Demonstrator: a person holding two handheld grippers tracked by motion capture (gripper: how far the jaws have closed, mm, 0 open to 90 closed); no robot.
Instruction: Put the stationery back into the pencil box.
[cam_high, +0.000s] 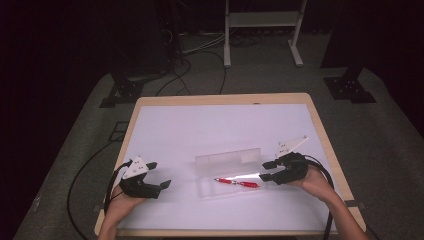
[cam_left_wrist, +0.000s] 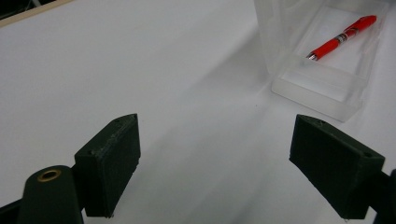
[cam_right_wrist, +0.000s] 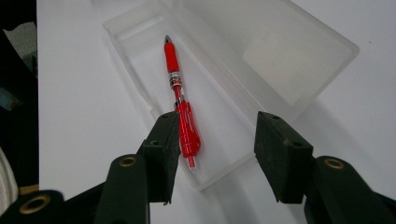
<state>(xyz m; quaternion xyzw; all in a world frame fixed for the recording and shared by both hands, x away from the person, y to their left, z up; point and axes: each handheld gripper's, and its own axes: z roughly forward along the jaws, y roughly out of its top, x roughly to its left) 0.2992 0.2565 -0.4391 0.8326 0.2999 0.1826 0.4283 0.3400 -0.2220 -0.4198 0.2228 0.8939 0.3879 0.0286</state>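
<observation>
Black jaws of the right gripper (cam_right_wrist: 217, 154) stand parted and released over the near end of the clear plastic case (cam_right_wrist: 140, 28), one jaw beside the clip end of the red pen (cam_right_wrist: 182, 116), gripping nothing. That pen lies flat inside the case's tray, tip pointing away; a small label band sits on its barrel, its print too small to read. Hinged back, the lid (cam_right_wrist: 280, 51) stands open beside the tray. Well apart, the left gripper (cam_left_wrist: 215, 158) rests released on the white tabletop (cam_left_wrist: 140, 70), jaws wide.
</observation>
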